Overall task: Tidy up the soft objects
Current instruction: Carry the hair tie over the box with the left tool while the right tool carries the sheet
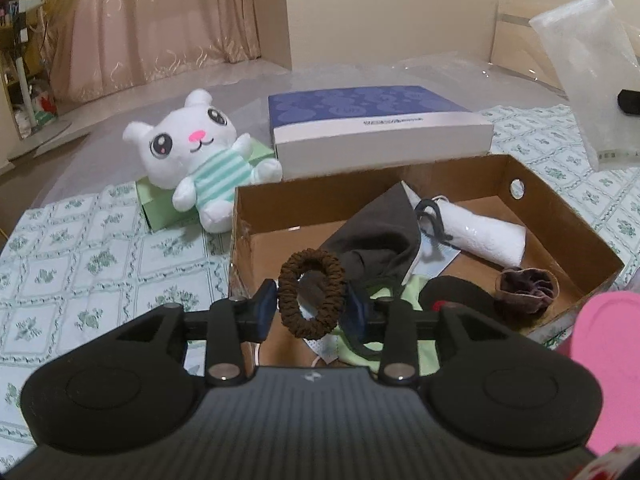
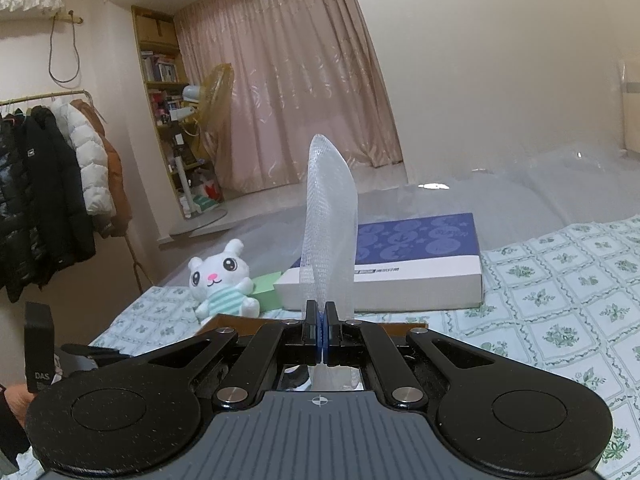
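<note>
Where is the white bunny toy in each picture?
Left wrist view: the white bunny toy sits upper left, leaning on a green box, left of the cardboard box.
Right wrist view: lower left of centre.
Shared landmark: the blue and white box to its right.

Both views are evenly lit by soft indoor light with a warm, slightly pink cast; shadows are faint and diffuse. A small bright glare spot [image 2: 434,186] sits on the clear plastic sheet [image 2: 520,184] in the right wrist view, and the sheet carries a milky sheen in both. Fisheye distortion bends the curtain [image 2: 288,92] and the walls toward the edges, and the corners go black. Focus is fairly sharp mid-frame, while the pink thing [image 1: 608,368] at the left view's edge is blurred.
</note>
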The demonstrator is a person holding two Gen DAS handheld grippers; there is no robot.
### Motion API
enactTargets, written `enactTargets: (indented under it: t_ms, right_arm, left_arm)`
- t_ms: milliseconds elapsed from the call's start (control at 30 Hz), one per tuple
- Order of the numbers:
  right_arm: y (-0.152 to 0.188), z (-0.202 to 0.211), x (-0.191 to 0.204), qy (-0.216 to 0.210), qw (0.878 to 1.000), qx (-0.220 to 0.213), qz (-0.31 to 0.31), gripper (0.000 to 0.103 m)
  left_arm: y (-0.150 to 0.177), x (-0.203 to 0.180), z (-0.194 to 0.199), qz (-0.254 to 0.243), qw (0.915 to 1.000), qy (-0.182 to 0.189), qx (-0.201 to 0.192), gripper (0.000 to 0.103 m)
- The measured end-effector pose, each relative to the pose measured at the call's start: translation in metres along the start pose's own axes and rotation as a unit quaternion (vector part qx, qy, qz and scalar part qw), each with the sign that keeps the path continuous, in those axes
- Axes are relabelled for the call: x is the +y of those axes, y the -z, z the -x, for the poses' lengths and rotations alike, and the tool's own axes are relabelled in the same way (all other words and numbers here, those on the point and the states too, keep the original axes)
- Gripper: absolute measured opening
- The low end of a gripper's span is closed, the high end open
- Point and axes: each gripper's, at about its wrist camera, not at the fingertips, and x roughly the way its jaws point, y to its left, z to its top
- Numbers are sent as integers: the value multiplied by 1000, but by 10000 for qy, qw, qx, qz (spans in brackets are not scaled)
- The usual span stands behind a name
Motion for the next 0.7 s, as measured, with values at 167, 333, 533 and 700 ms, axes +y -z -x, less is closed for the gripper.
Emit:
enactTargets:
  t_ms: [167, 333, 533, 700]
  right_arm:
    - [1, -6, -5, 20, 10000, -11, -46, 1]
    - [4, -12, -6, 50, 9999, 15, -87, 1]
    - [5, -16, -7, 74, 9999, 12, -74, 1]
    - [4, -23, -7, 85, 9999, -37, -48, 1]
  left_arm:
    - [5, 0, -1, -58, 10000, 15, 36, 38]
    - [3, 3, -1, -16, 10000, 25, -12, 50]
    - [5, 5, 2, 31, 10000, 10, -44, 54]
    - [8, 10, 7, 123, 9999, 14, -62, 54]
